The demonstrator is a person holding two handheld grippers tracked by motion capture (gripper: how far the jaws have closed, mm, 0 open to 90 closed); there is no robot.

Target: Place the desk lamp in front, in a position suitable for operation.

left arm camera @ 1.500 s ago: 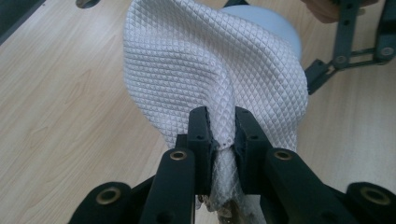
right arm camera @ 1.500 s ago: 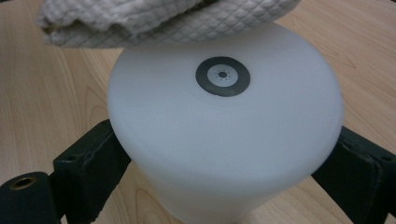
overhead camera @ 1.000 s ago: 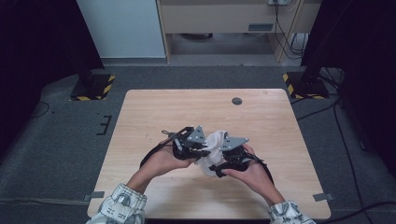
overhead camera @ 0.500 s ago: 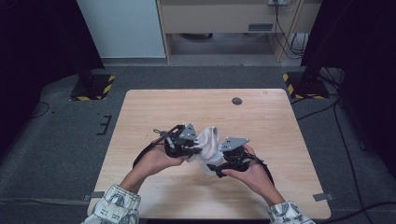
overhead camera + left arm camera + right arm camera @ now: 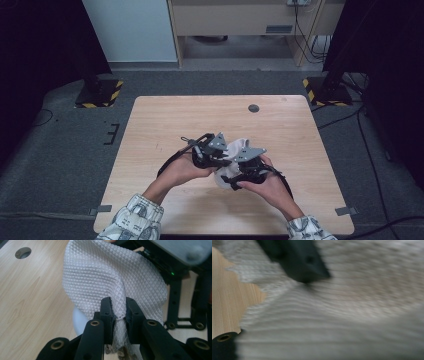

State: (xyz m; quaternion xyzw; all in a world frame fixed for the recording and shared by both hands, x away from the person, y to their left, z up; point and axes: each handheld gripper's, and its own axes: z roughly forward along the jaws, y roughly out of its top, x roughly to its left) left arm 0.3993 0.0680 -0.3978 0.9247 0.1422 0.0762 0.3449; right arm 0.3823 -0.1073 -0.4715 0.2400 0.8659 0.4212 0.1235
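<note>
The wooden table (image 5: pixel 165 125) lies under both claws, bare apart from a small dark round hole (image 5: pixel 254 108) well beyond them; no container stands on it, so nothing is held in one. The white quilted cloth (image 5: pixel 105 275) hangs bunched between the two claws, lifted off the tabletop just in front of the person's hands, probably so that it can be spread or folded in the air. The left gripper (image 5: pixel 117 308) has its jaws nearly closed and pinches a gathered fold of the cloth, which fans out above its tips. The right gripper (image 5: pixel 245 167) sits close beside it, just on the cloth's far side; fabric drapes over its camera, and whether its jaws are closed on the cloth cannot be told.
</note>
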